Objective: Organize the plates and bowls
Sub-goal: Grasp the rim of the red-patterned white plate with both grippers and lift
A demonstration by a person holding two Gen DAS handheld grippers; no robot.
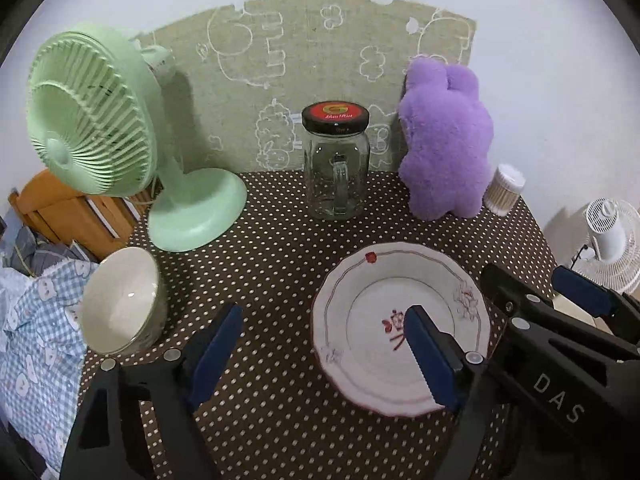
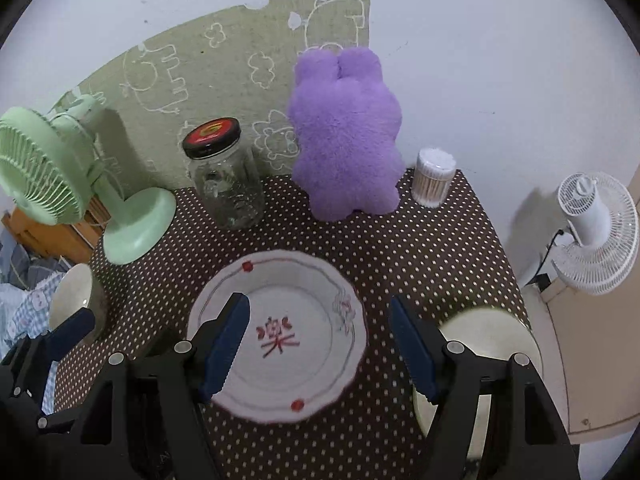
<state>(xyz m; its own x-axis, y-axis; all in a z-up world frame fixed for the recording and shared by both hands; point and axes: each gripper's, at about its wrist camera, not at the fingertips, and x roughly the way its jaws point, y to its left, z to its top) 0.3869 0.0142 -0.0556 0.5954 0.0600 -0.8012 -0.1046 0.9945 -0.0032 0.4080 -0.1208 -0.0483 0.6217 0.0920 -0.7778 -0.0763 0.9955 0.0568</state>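
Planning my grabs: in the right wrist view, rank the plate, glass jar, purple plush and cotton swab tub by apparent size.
1. Plate, though it lies nearest the camera, which inflates it.
2. Purple plush.
3. Glass jar.
4. Cotton swab tub, clearly smallest.
Plate versus plush is unsure; the fisheye stretches both.

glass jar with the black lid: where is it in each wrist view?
Left wrist: glass jar upper centre, between the green fan and the purple plush.
Right wrist: jar left of centre, tilted by the lens, same neighbours.
Shared landmark: the plate in front of it.
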